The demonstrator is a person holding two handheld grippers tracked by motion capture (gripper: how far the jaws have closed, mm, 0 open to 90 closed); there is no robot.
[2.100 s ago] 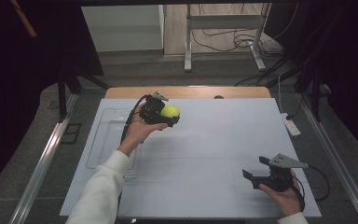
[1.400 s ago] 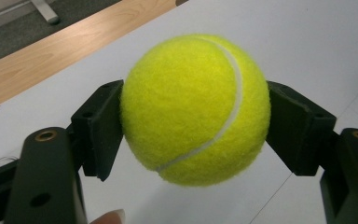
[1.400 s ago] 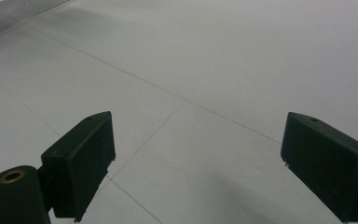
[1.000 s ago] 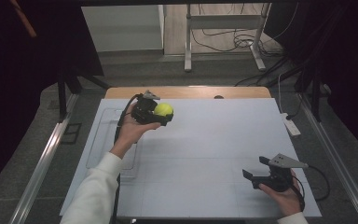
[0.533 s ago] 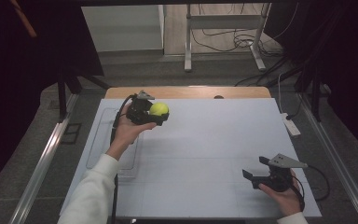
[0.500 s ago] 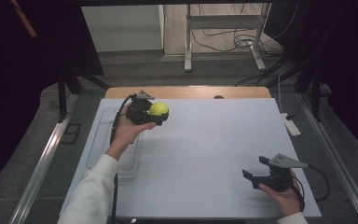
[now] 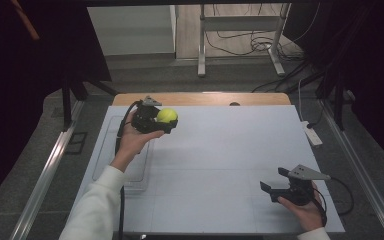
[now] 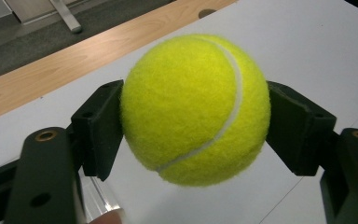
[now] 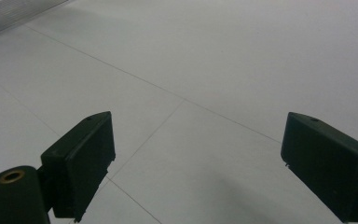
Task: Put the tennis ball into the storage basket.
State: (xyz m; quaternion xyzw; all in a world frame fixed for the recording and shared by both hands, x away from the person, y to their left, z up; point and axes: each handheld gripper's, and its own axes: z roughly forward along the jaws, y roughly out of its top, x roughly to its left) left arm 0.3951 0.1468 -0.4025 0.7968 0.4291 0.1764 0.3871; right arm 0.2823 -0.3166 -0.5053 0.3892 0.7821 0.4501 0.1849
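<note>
One tennis ball (image 7: 167, 115) clamped in left tool (image 7: 166, 121), raised near the white surface (image 7: 220, 165) far-left edge; right tool (image 7: 274, 181) spread wide, holding nothing, near-right, bare room between.

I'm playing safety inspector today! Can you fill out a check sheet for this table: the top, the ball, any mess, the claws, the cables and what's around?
Surface: white table with thin lines, wooden strip along the far edge.
Job's things: yellow ball with a white seam, held up off the table near the far left.
Clutter: clear tray at the left edge; white power strip at the right edge.
Claws: left claw shut on the ball, jaws pressing both sides; right claw open, holding nothing, near the right front corner.
Cables: black cable trails from the left claw; loose wires on the floor beyond.
Surroundings: dark curtains, metal stand legs behind.
</note>
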